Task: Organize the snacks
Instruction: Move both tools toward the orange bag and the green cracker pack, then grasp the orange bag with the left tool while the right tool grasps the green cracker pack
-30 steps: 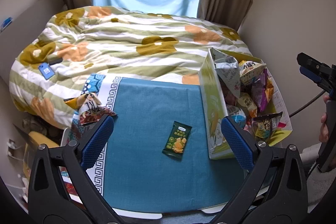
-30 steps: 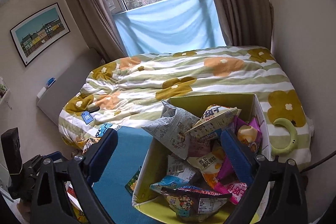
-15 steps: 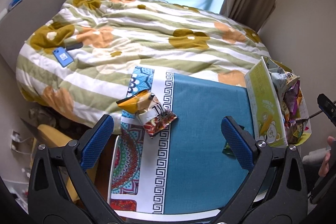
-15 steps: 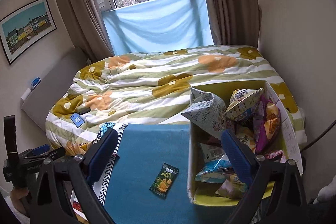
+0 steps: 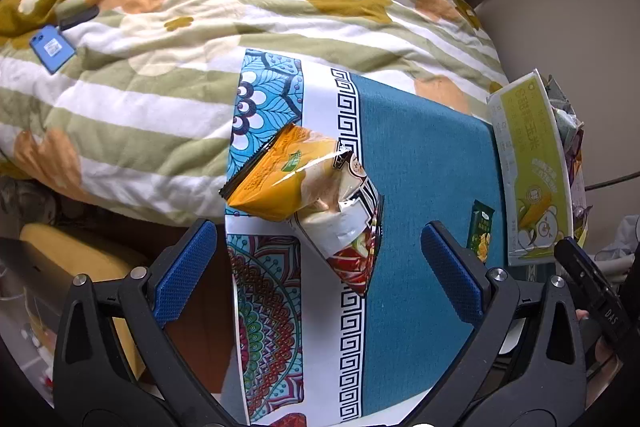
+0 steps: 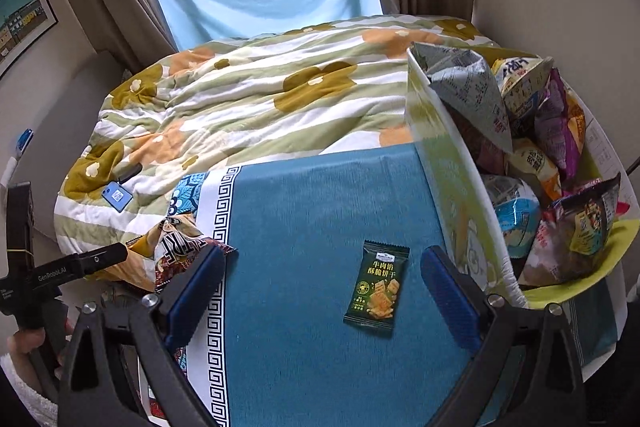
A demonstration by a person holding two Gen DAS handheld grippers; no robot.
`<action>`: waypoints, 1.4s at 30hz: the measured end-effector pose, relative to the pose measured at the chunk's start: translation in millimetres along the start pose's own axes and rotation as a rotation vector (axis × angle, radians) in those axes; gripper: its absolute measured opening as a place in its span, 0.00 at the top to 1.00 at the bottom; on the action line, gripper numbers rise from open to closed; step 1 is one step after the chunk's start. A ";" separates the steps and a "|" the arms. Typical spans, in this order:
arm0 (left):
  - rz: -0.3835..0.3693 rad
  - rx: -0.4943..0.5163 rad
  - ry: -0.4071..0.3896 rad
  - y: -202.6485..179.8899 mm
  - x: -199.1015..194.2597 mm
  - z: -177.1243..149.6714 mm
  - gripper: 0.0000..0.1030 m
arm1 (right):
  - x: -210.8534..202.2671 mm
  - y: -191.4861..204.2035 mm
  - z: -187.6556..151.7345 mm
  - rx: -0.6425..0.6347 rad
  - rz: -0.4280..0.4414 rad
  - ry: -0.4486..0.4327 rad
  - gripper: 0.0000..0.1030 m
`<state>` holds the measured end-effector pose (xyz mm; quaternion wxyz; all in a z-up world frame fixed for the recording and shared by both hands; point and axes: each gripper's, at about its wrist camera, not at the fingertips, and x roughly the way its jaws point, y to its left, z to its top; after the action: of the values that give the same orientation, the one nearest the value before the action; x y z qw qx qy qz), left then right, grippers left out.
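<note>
Left claw (image 5: 318,267): spread wide, nothing between the blue pads, hovering over the patterned left edge of the bench (image 5: 420,163). Directly ahead of it: orange snack bag (image 5: 280,179) lying partly on top of a white-and-red snack bag (image 5: 348,227), both on the cloth's border strip, touching each other.

Right claw (image 6: 322,293): spread wide, empty, above the teal middle of the cloth. Between its pads, slightly toward the right one: small dark green biscuit packet (image 6: 378,289), flat on the cloth, apart from the other two bags.

Yellow-green cardboard box (image 6: 448,179) at the bench's right edge, packed with assorted snack bags (image 6: 520,115) rising above its rim. Floral quilt (image 6: 248,99) on the bed beyond; blue phone (image 6: 117,195) lying on it.
</note>
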<state>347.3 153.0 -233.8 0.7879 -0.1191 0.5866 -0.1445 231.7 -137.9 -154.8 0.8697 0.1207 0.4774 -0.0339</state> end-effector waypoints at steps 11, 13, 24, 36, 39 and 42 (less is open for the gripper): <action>0.005 0.036 0.038 -3.5 55.0 27.9 0.02 | 61.1 -13.3 -37.0 0.064 -0.133 0.118 0.05; 0.020 0.052 0.037 -6.1 59.1 28.9 0.03 | 70.0 -17.7 -38.7 0.072 -0.137 0.127 0.05; 0.010 0.126 0.081 -12.1 70.6 21.1 0.32 | 93.0 -34.0 -47.3 0.098 -0.175 0.110 0.05; -0.014 0.151 0.076 -14.7 60.7 15.7 0.38 | 112.5 -37.7 -47.0 0.111 -0.234 0.120 0.19; -0.017 0.164 0.074 -16.5 57.3 12.7 0.38 | 117.5 -37.8 -48.0 0.118 -0.237 0.133 0.28; -0.020 0.176 0.071 -17.9 53.0 10.3 0.38 | 124.4 -33.2 -47.5 0.093 -0.260 0.142 0.33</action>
<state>369.9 117.0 -271.7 0.7725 -0.0500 0.5981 -0.2072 254.3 -151.6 -289.4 0.8154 0.1000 0.5474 -0.1597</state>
